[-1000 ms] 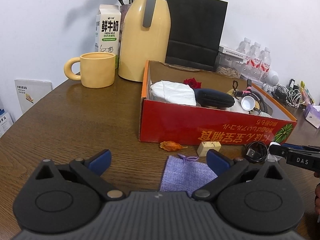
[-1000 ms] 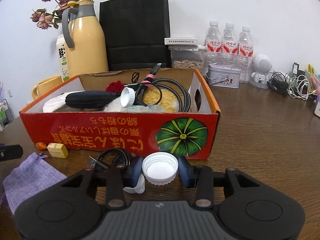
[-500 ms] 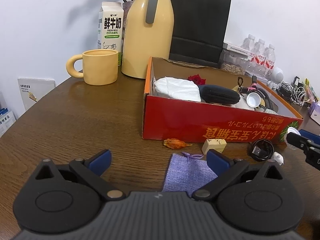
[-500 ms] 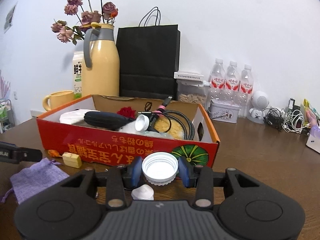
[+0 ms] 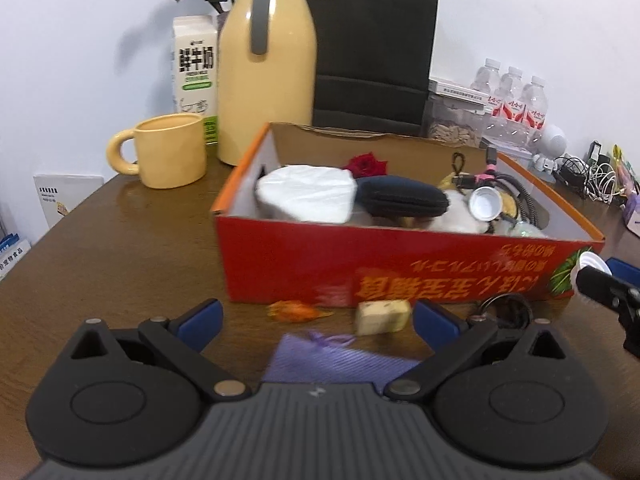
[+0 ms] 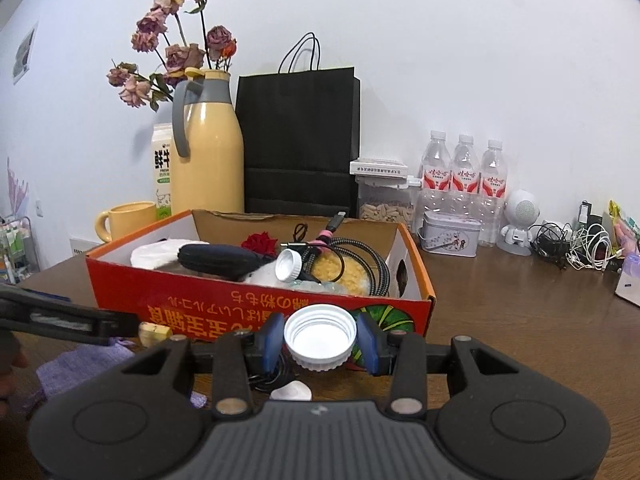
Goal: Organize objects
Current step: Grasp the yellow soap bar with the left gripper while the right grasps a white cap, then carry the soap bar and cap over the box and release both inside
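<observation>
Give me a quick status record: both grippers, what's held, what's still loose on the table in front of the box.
right gripper: jaws closed on white cap, held in front of the red box
left gripper: jaws open, nothing between them, above the purple pouch
loose in front of box: purple pouch, beige block, orange dried flower, black cable coil
box contents: white cloth, dark case, cables, another white cap

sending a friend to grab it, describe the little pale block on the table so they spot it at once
Find the red cardboard box on the wooden table. On the table against its front wall lies the pale block. It sits between a dried orange flower and a coiled black cable, and alone is cream and squared.
</observation>
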{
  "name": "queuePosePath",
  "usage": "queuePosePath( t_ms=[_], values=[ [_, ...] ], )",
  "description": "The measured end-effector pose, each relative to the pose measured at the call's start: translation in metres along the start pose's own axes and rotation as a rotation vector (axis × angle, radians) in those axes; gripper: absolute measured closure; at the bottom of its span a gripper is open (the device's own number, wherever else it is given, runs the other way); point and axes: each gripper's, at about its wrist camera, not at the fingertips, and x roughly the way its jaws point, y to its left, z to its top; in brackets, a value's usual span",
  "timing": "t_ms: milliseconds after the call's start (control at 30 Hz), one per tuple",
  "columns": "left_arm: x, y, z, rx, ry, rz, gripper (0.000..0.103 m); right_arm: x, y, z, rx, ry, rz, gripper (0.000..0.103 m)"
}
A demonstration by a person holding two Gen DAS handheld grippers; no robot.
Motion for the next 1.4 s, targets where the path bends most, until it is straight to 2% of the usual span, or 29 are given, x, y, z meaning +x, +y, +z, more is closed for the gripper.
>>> queuePosePath(
  t_ms=[433, 467, 533, 600, 700, 867, 1167, 1400],
  values=[
    [0.028, -0.031, 0.001, 0.029, 0.060, 0.091, 0.002, -0.010, 0.002, 0.002, -0.005, -0.022, 0.033, 0.064],
    [0.028, -0.032, 0.000, 0.031, 0.061, 0.091, 0.005, -0.010, 0.002, 0.002, -0.005, -0.022, 0.033, 0.064],
    [0.028, -0.033, -0.001, 0.036, 0.067, 0.083, 0.021, -0.010, 0.002, 0.002, -0.007, -0.019, 0.033, 0.064],
    [0.027, -0.035, -0.002, 0.044, 0.061, 0.084, 0.027, -0.010, 0.003, 0.002, -0.009, -0.019, 0.034, 0.064],
    [0.022, -0.035, -0.003, 0.044, 0.048, 0.057, 0.051, -0.010, 0.004, 0.002, -0.012, -0.017, 0.034, 0.064],
    [0.018, -0.036, -0.005, 0.053, 0.044, 0.016, 0.071, -0.009, 0.005, 0.001, -0.014, -0.012, 0.032, 0.064],
    [0.009, -0.033, -0.006, 0.049, 0.023, 0.011, 0.072, -0.009, 0.006, 0.000, -0.015, -0.009, 0.033, 0.064],
    [-0.013, -0.026, -0.004, 0.030, -0.035, -0.021, 0.072, -0.009, 0.007, 0.000, -0.018, -0.016, 0.035, 0.064]
  ],
)
